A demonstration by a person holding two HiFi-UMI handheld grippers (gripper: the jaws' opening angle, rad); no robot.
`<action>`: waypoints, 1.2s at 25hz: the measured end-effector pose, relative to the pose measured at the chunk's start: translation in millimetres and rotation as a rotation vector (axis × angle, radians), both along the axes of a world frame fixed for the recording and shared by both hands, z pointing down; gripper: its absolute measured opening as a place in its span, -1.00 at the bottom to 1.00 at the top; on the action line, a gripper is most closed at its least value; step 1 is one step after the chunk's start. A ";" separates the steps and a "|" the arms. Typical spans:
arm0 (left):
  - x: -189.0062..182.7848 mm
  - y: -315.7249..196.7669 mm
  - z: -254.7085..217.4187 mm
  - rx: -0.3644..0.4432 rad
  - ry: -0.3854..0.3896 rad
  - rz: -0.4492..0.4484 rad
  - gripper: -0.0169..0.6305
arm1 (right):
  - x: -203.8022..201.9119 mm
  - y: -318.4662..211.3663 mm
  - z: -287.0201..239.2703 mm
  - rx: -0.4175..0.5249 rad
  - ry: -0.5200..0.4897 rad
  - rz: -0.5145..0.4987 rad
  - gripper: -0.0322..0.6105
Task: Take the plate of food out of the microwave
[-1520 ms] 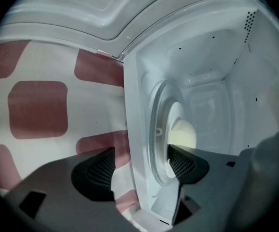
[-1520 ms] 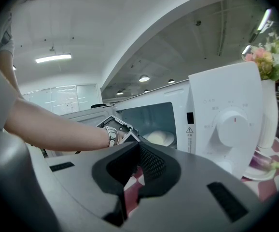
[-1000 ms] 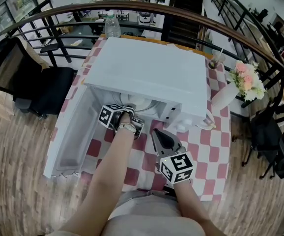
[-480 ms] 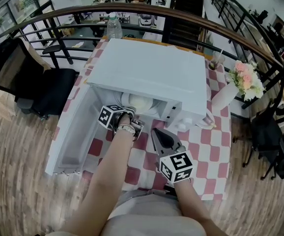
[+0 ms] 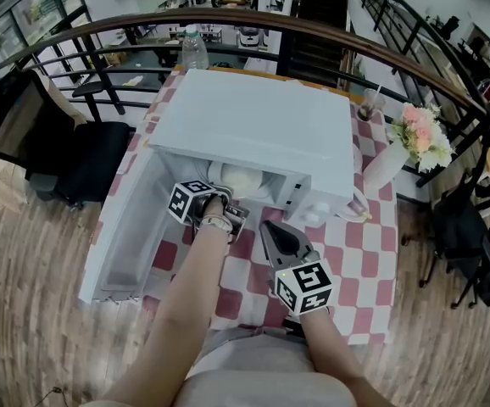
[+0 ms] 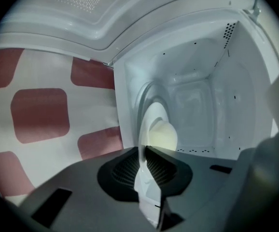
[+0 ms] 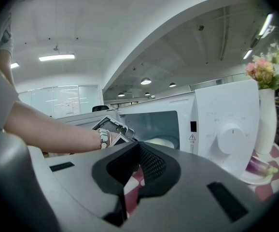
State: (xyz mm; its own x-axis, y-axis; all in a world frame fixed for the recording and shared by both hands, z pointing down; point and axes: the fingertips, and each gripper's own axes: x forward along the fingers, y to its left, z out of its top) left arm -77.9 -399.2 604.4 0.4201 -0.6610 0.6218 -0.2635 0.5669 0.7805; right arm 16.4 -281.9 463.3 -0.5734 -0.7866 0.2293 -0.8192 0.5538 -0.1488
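From the head view, my left gripper [image 5: 233, 198] reaches into the open white microwave [image 5: 253, 117] on the checked tablecloth [image 5: 359, 253], meeting the plate [image 5: 243, 179] inside. My right gripper [image 5: 268, 229] hangs just in front of the microwave, above the cloth. In the left gripper view my jaws have just been closing, and they clamp the plate's near rim, with the pale mound of food [image 6: 162, 135] sitting beyond them in the cavity. In the right gripper view my jaws are pressed together with nothing between them, pointing at the microwave's open front, with a vase of flowers [image 7: 266, 120] off to the right.
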 end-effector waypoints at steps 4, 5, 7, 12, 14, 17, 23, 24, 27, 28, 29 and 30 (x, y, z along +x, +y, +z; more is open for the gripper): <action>0.9 1.6 -1.7 0.040 0.016 -0.015 -0.82 | -0.8 0.0 -0.6 0.003 0.000 -0.003 -0.83; 1.3 2.0 -1.9 0.049 0.019 -0.018 -0.82 | -0.5 -0.1 -0.6 0.003 0.000 -0.002 -0.83; 1.9 2.9 -2.0 0.071 0.026 -0.031 -0.83 | 0.9 -0.4 -0.3 0.004 -0.001 0.000 -0.83; 3.4 6.1 -3.9 0.164 0.057 -0.087 -0.86 | 4.0 0.5 -1.8 0.009 -0.005 0.006 -0.83; 3.7 7.3 -6.5 0.205 0.066 -0.103 -0.88 | 4.5 1.7 -2.4 0.012 -0.006 0.008 -0.83; 3.4 8.0 -11.8 0.250 0.075 -0.121 -0.90 | 5.1 3.3 -4.6 0.017 -0.009 0.010 -0.83; 1.0 14.0 -17.9 0.294 0.071 -0.143 -0.90 | 7.8 6.6 -9.4 0.028 -0.011 0.013 -0.83; 0.5 15.5 -18.2 0.299 0.070 -0.141 -0.90 | 8.2 7.3 -9.9 0.030 -0.011 0.014 -0.83; 0.8 19.1 -21.1 0.319 0.080 -0.136 -0.90 | 9.1 9.6 -11.3 0.034 -0.012 0.015 -0.83; 1.3 19.5 -23.3 0.327 0.088 -0.137 -0.90 | 9.2 10.0 -12.1 0.036 -0.012 0.014 -0.83; 1.9 19.7 -25.8 0.334 0.097 -0.139 -0.90 | 9.4 10.4 -13.1 0.038 -0.011 0.013 -0.83; 2.6 20.0 -28.3 0.340 0.106 -0.139 -0.90 | 9.6 10.7 -14.3 0.041 -0.010 0.012 -0.83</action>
